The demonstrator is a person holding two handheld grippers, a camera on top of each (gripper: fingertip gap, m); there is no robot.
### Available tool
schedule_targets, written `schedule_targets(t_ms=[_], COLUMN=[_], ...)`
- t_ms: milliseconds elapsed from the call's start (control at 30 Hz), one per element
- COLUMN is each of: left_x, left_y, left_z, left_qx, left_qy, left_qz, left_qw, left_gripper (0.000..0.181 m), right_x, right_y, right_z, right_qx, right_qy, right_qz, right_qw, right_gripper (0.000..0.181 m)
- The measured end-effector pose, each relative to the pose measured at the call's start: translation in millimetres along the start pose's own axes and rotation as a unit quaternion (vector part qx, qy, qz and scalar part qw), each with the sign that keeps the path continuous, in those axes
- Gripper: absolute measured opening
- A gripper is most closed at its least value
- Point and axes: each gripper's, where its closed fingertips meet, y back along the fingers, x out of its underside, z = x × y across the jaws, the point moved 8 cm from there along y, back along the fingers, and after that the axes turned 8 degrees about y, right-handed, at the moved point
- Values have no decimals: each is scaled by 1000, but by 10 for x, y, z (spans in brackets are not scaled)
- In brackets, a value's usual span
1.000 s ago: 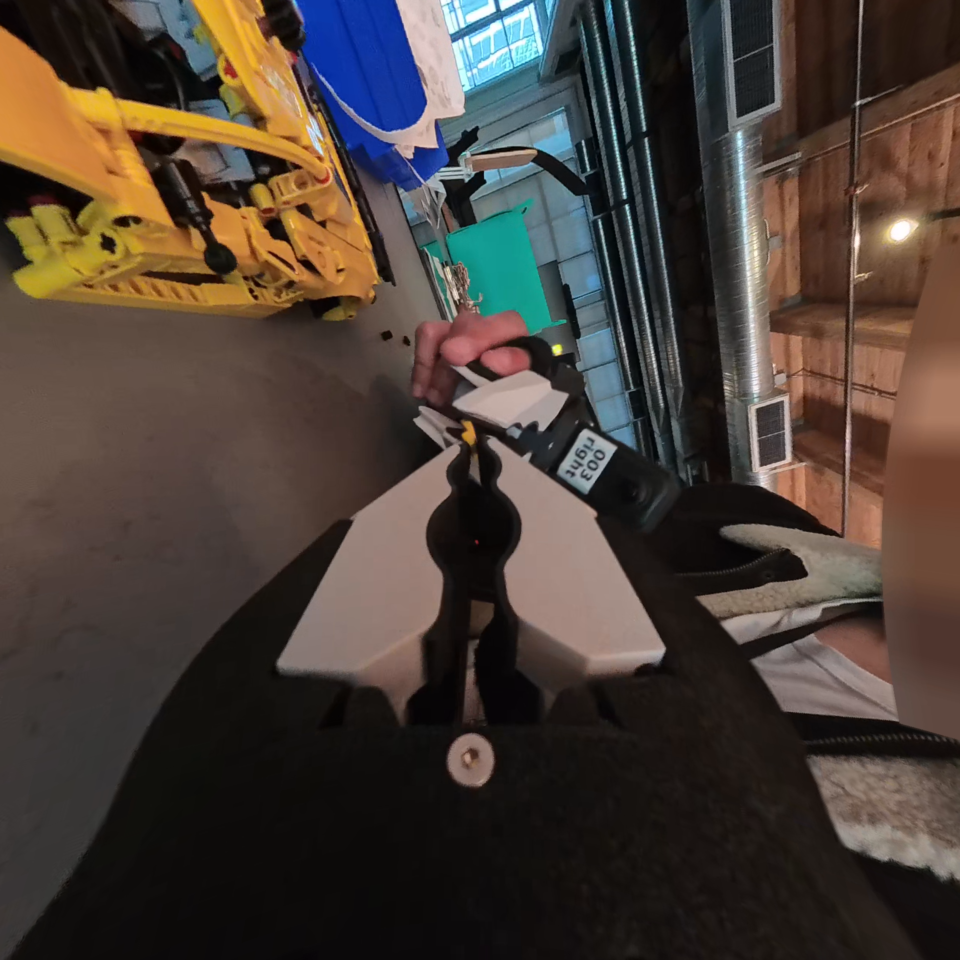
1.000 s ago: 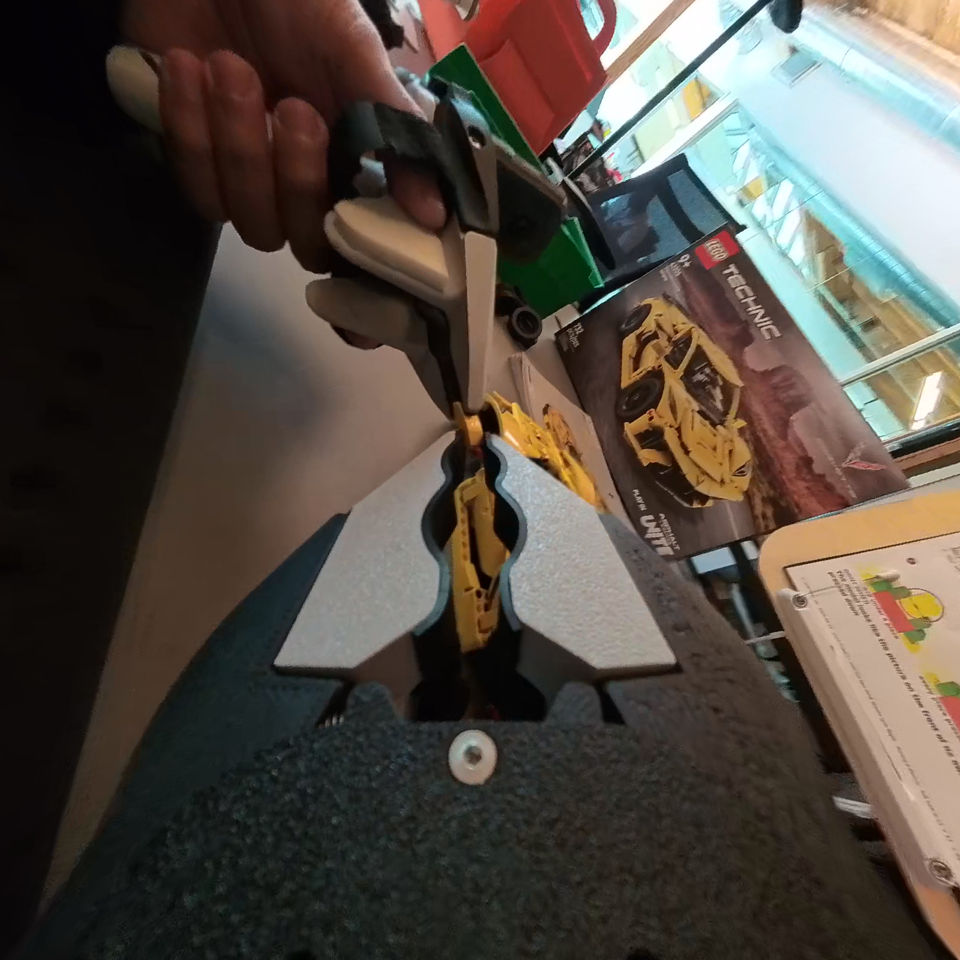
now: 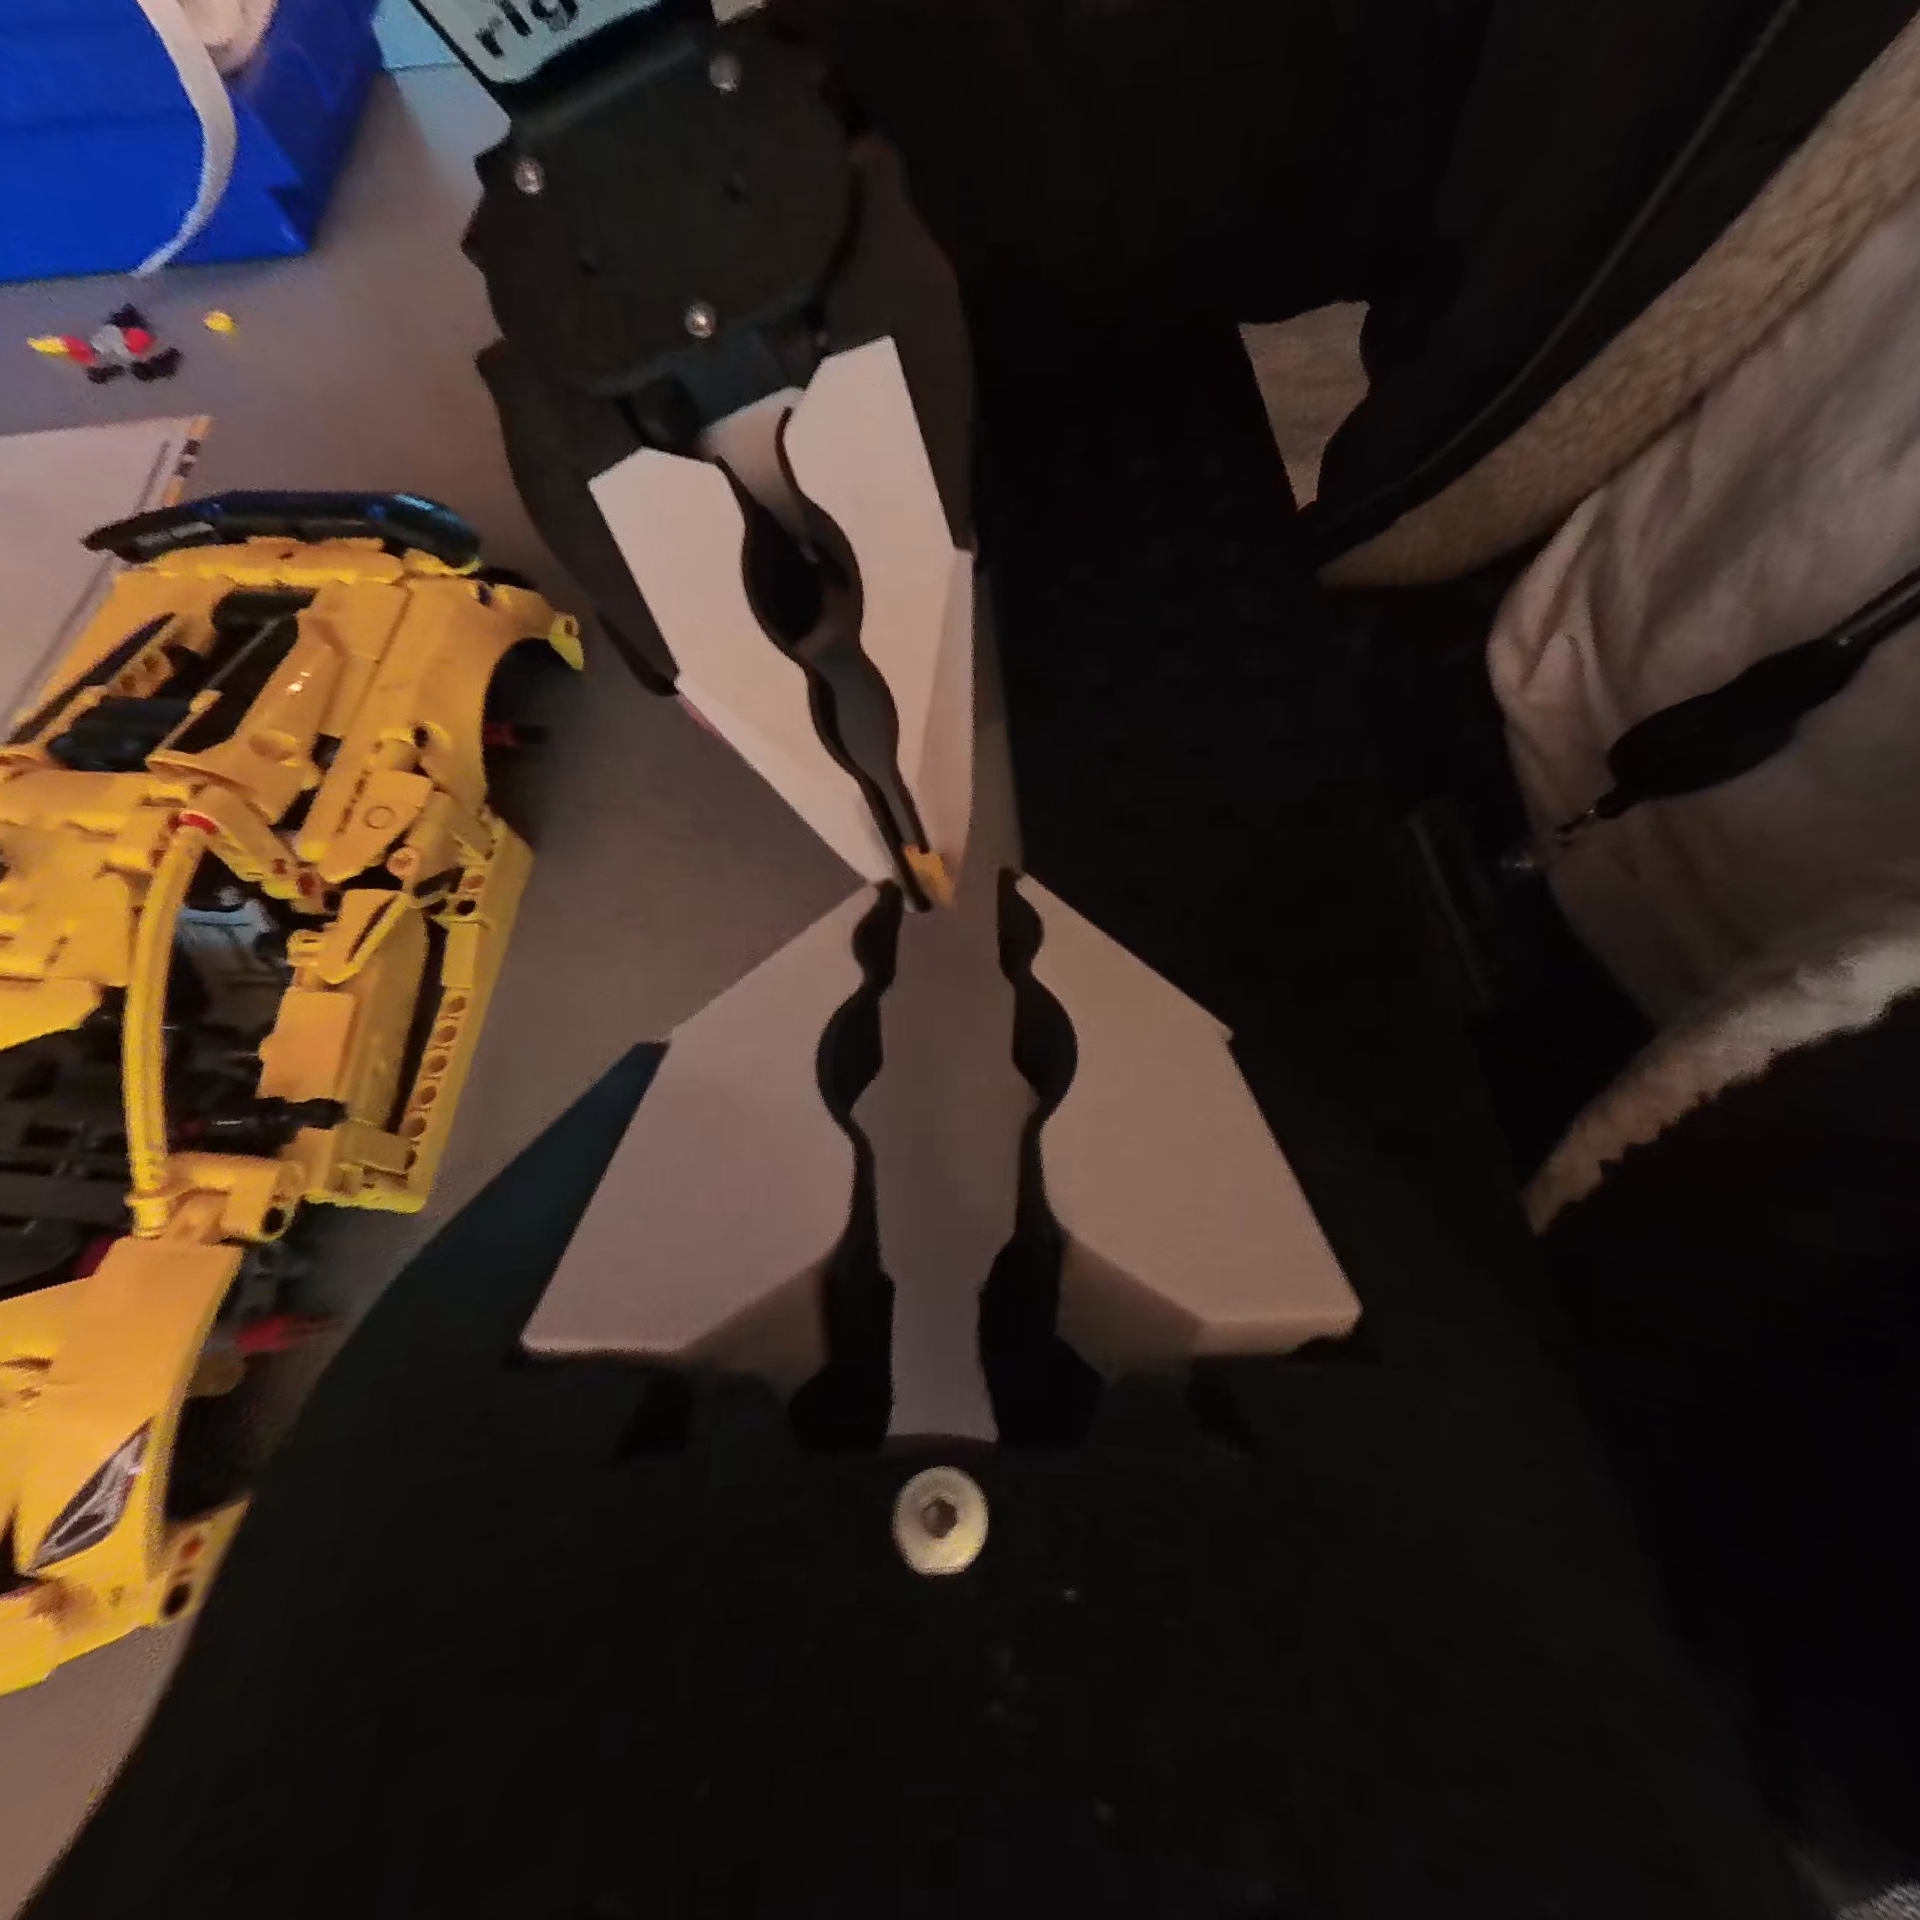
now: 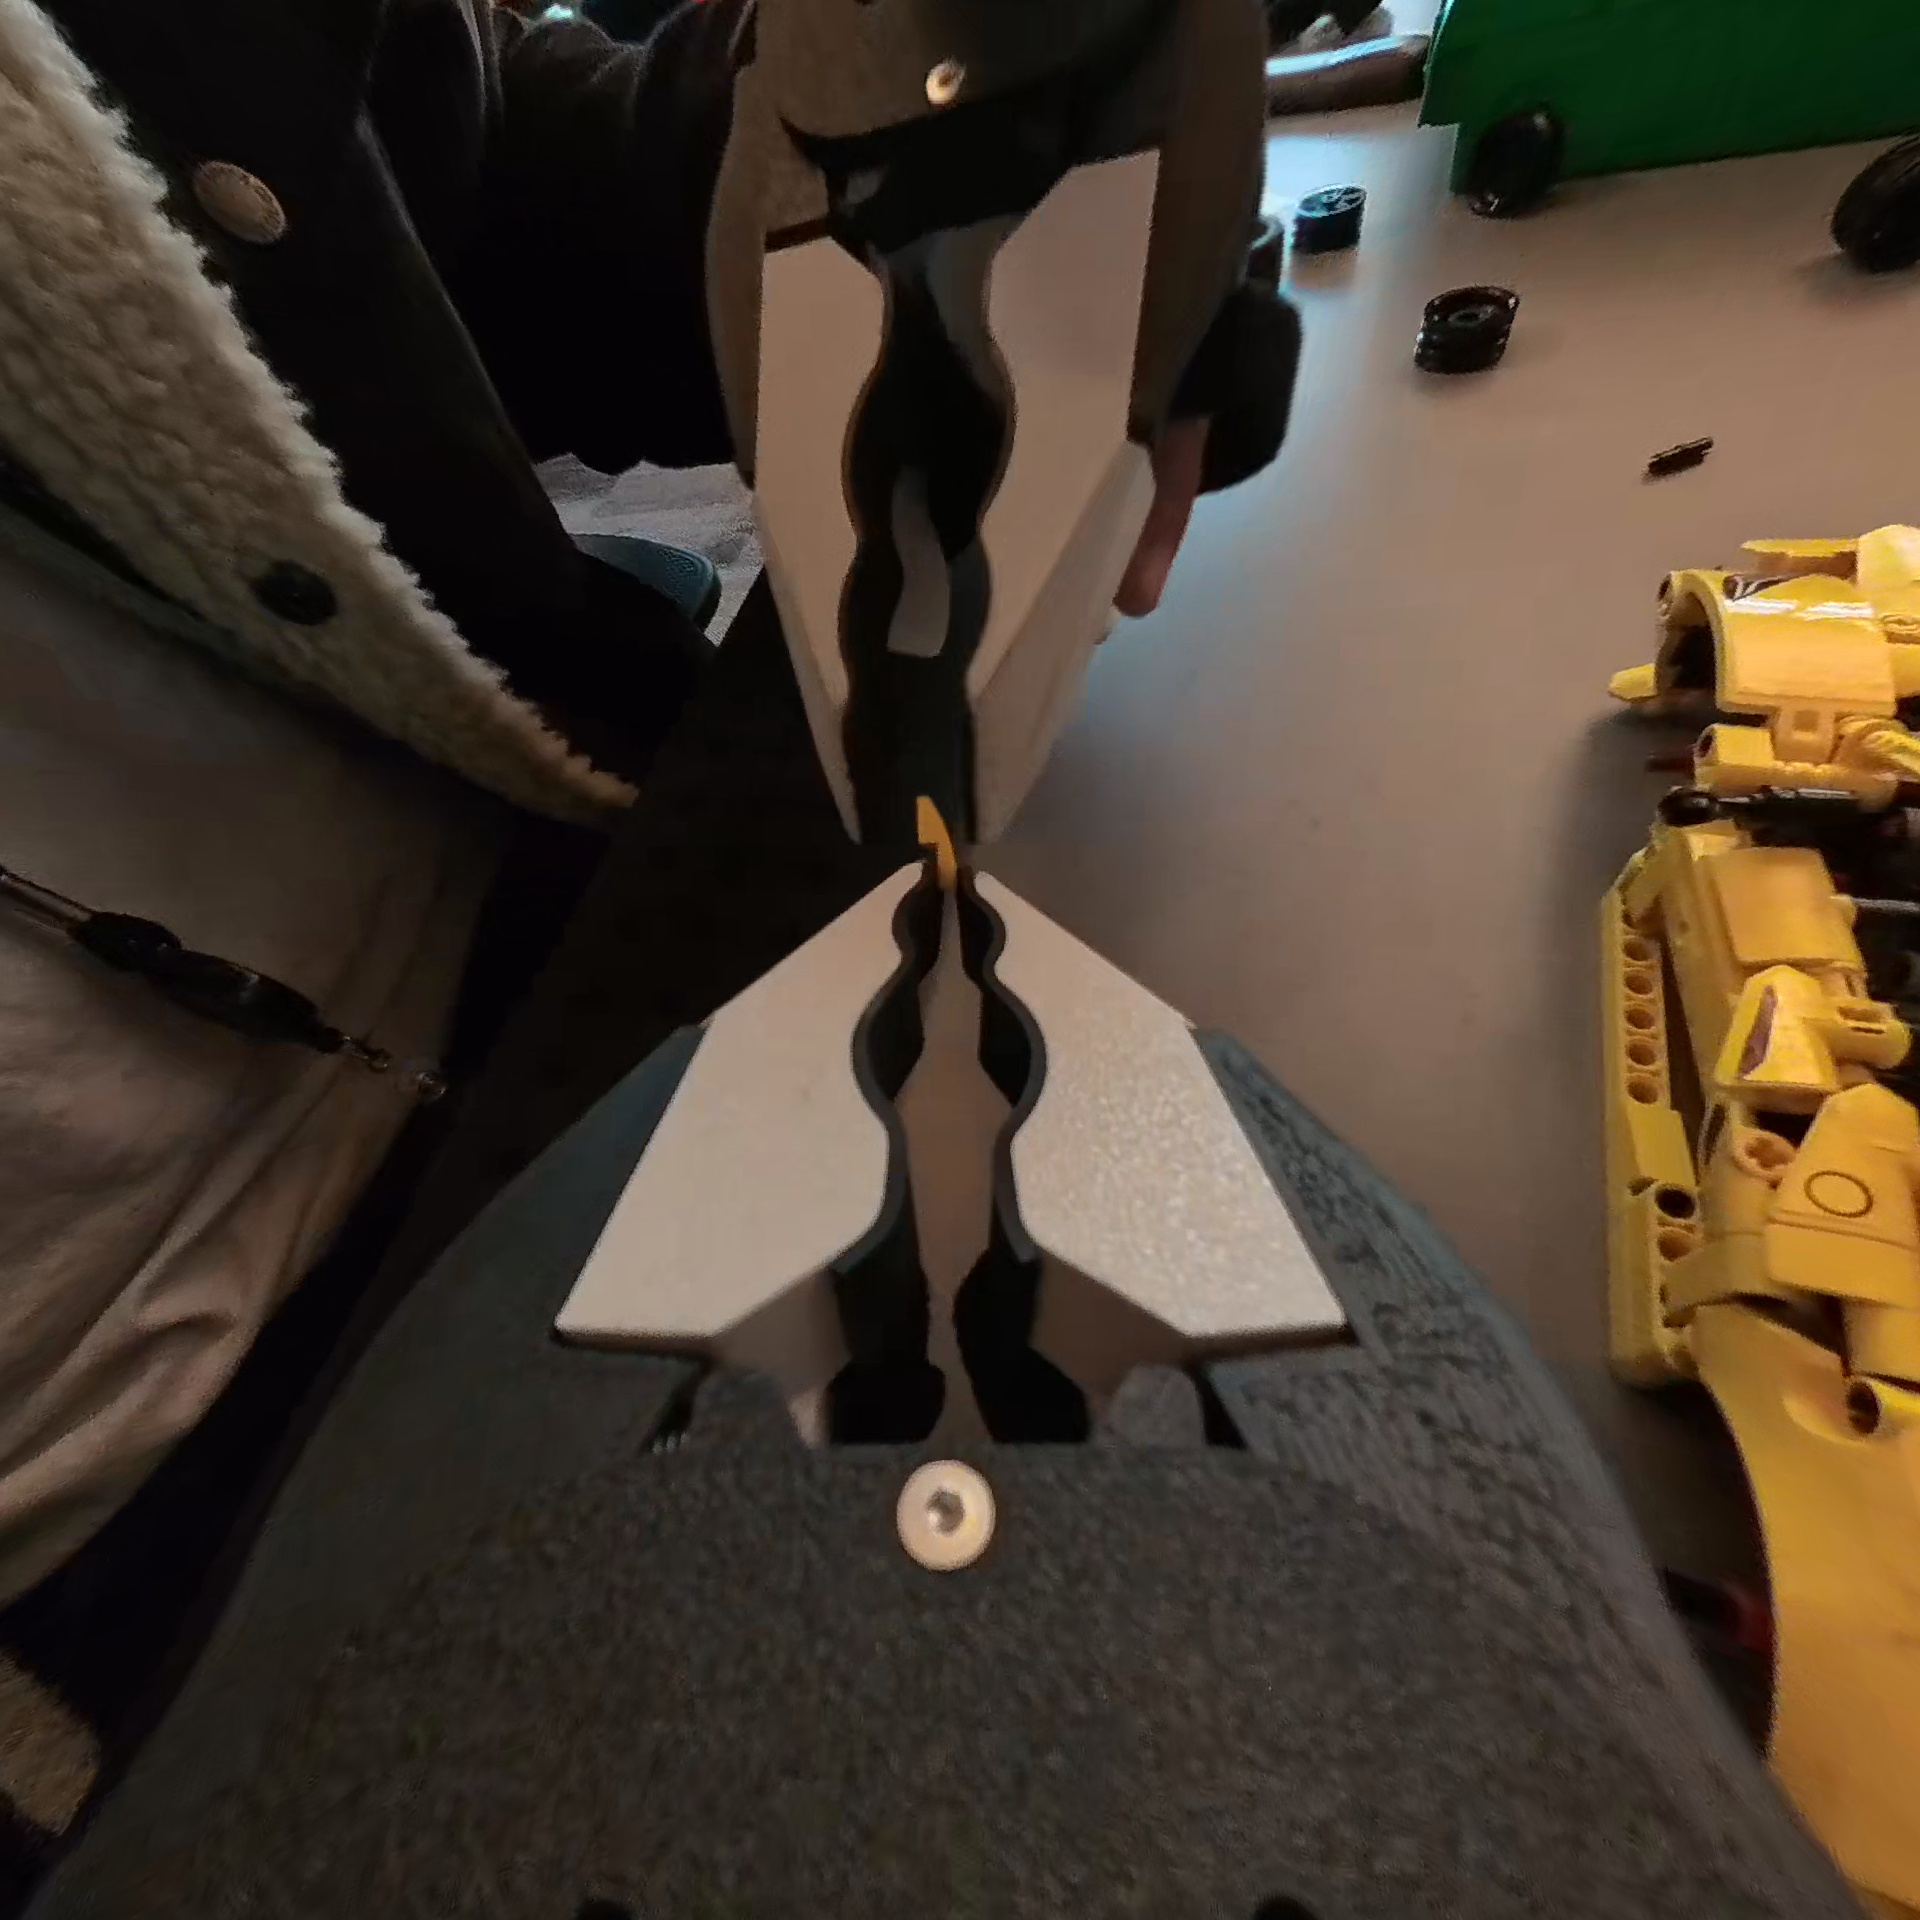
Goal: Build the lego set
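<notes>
Grey tabletop [image 3: 665, 810] carries the half-built yellow car [image 3: 249, 935], and my two grippers meet tip to tip above the bare patch beside it, on the side nearest my jacket. My right gripper [image 4: 948, 871] is pinching a small yellow piece [image 4: 935, 842] at its very tips; my left gripper [image 3: 940, 894] stands spread, its fingertips either side of that piece, where the right gripper [image 3: 925, 868] shows opposite me.

I judge this a hand-over, and the risk is plain: the piece is tiny and held only by its edge, so if I let go on the right before the left has closed squarely, it could twist out and drop toward my lap, where it would be hard to find.

Room is good between the grippers and the car. Beyond the car lie loose black wheels [image 4: 1465, 327] and a black pin [image 4: 1678, 457], well apart from my tips. The table edge runs close on my jacket side.
</notes>
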Motion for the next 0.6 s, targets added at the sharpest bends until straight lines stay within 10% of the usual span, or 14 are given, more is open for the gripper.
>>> schedule_targets(t_ms=[400,600], left_x=[70,62], left_y=[-77,89], left_z=[67,295], left_qx=[-51,-247], left_qy=[74,132], left_qz=[-12,-99], left_qw=[996,955], left_gripper=[5,5], right_x=[26,-276], right_y=[-26,344], right_z=[-43,-315], right_qx=[56,99], right_qy=[46,205], right_qz=[59,106], right_qw=[996,968], right_gripper=[2,18])
